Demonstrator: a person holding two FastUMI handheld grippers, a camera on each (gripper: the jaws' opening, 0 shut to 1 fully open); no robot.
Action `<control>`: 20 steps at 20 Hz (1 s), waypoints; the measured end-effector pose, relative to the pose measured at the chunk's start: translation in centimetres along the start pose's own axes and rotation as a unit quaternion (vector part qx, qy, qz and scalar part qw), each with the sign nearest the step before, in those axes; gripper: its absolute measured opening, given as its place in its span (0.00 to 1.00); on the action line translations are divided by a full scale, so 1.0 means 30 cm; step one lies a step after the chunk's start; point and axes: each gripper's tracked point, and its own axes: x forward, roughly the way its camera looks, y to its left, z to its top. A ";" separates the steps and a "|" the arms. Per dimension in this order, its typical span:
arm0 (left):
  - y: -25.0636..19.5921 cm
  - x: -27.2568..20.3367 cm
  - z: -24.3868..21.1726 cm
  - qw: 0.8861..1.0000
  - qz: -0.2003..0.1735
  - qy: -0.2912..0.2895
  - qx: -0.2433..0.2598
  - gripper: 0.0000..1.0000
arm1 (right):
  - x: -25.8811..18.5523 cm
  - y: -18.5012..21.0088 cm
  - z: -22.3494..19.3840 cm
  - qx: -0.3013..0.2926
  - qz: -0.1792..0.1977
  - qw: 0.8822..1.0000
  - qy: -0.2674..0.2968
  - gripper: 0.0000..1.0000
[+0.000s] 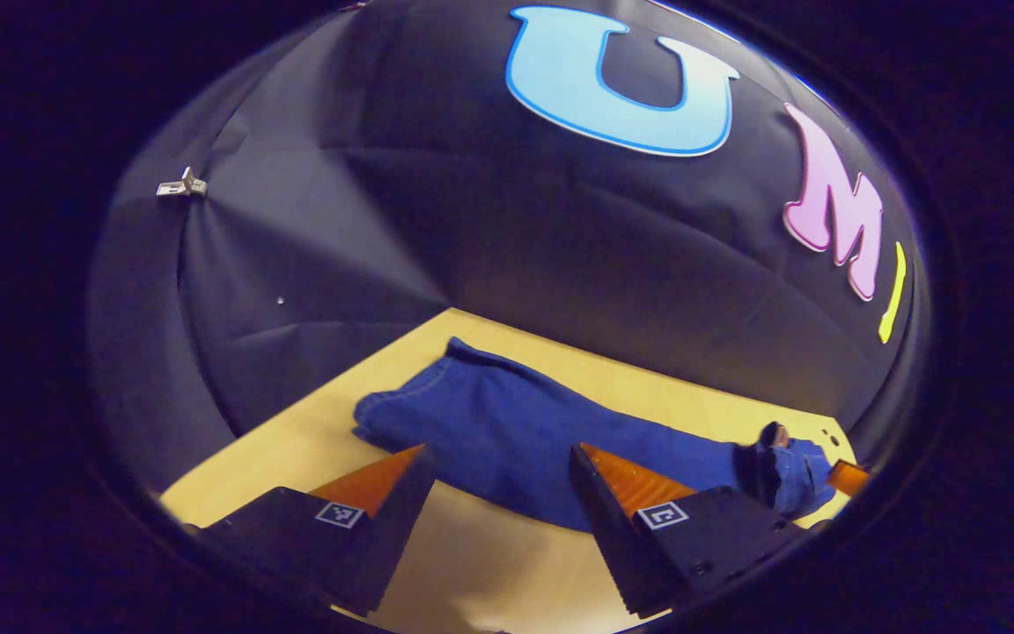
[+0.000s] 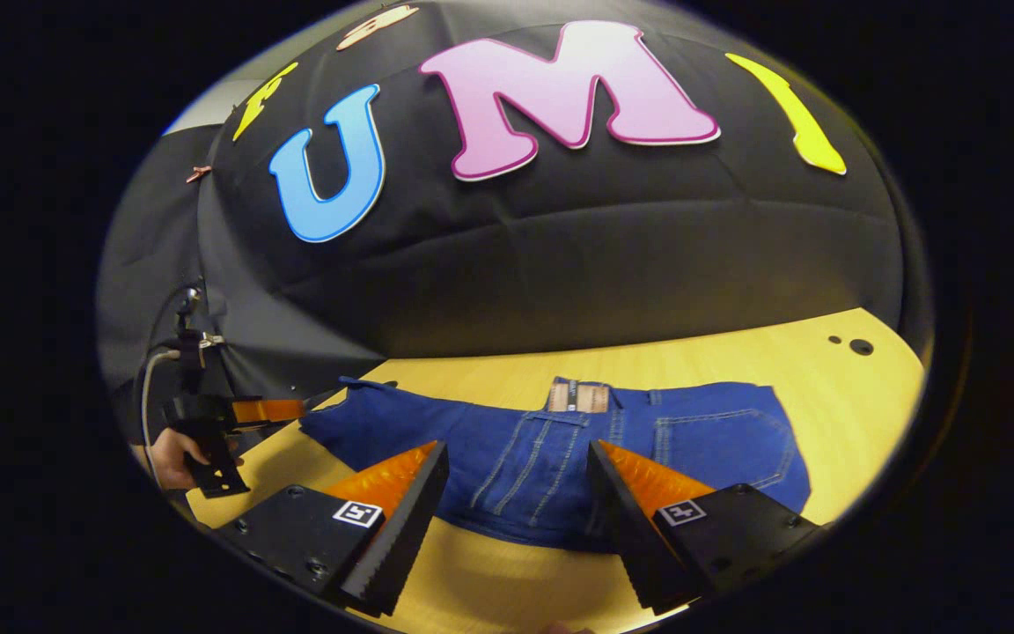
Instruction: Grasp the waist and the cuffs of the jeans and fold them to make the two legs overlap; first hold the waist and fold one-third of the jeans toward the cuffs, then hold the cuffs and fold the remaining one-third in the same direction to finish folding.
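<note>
Dark blue jeans (image 1: 507,423) lie flat on the yellow wooden table (image 1: 472,563), stretched out lengthwise. In the left gripper view the cuff end (image 1: 375,418) is at the left and the bunched waist end (image 1: 793,475) at the far right. My left gripper (image 1: 500,453) hovers open at the near edge of the legs, holding nothing. In the right gripper view the waist with its tan patch (image 2: 579,396) and a back pocket (image 2: 723,440) lies just ahead. My right gripper (image 2: 517,447) is open over the seat with nothing between its fingers.
A hand (image 2: 168,462) holds the left gripper (image 2: 296,412) near the cuffs at the left of the right gripper view. The black cloth wall rises close behind the jeans. Small holes (image 2: 859,346) mark the table's far right. Bare table (image 2: 507,581) lies in front of the jeans.
</note>
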 end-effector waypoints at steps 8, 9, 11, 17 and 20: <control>0.184 0.195 -0.054 0.995 0.062 0.066 -0.041 0.98 | -0.069 -0.187 -0.067 0.014 -0.063 0.997 0.038 0.97; 0.194 0.175 -0.049 0.994 0.071 0.065 -0.054 0.93 | -0.077 -0.199 -0.078 0.014 -0.066 0.997 0.041 0.97; 0.200 0.160 -0.039 0.994 0.056 0.071 -0.064 0.87 | -0.095 -0.220 -0.115 0.014 -0.072 0.996 0.054 0.97; 0.127 0.143 -0.058 0.987 -0.021 0.071 -0.140 0.32 | -0.121 -0.214 -0.207 0.020 -0.069 0.993 0.089 0.98; 0.085 0.176 -0.055 0.978 -0.059 0.064 -0.191 0.18 | -0.127 -0.216 -0.205 0.012 -0.068 0.994 0.089 0.98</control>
